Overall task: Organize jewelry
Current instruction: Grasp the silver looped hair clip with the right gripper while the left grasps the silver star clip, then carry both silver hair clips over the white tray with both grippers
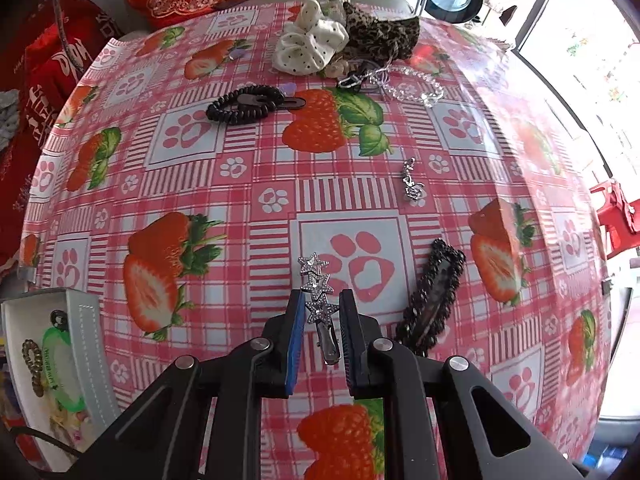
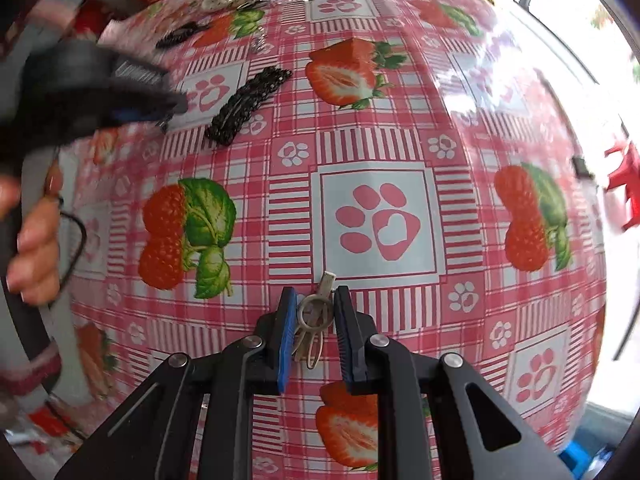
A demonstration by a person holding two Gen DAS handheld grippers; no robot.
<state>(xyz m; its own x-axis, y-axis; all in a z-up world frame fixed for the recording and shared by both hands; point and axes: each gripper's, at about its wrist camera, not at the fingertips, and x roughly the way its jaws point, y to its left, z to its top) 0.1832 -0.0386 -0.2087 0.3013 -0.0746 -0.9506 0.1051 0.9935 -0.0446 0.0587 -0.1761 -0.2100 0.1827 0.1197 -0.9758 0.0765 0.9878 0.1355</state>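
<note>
My left gripper [image 1: 320, 308] straddles a silver star hair clip [image 1: 318, 284] lying on the strawberry tablecloth; the jaws stand a little apart on either side of it. A black lace barrette [image 1: 434, 292] lies just to its right. My right gripper [image 2: 316, 304] has a small metal clip [image 2: 314, 316] between its jaws, which stand apart around it above the cloth. The left gripper [image 2: 160, 96] shows blurred at upper left in the right wrist view, beside the black barrette [image 2: 248, 100].
An open white box [image 1: 86, 344] with a green item and a beaded ring sits at the table's left edge. A black coil hair tie [image 1: 244, 104], silver pendant [image 1: 412, 184], bead chain [image 1: 416, 84], and cream and leopard scrunchies [image 1: 312, 44] lie farther back.
</note>
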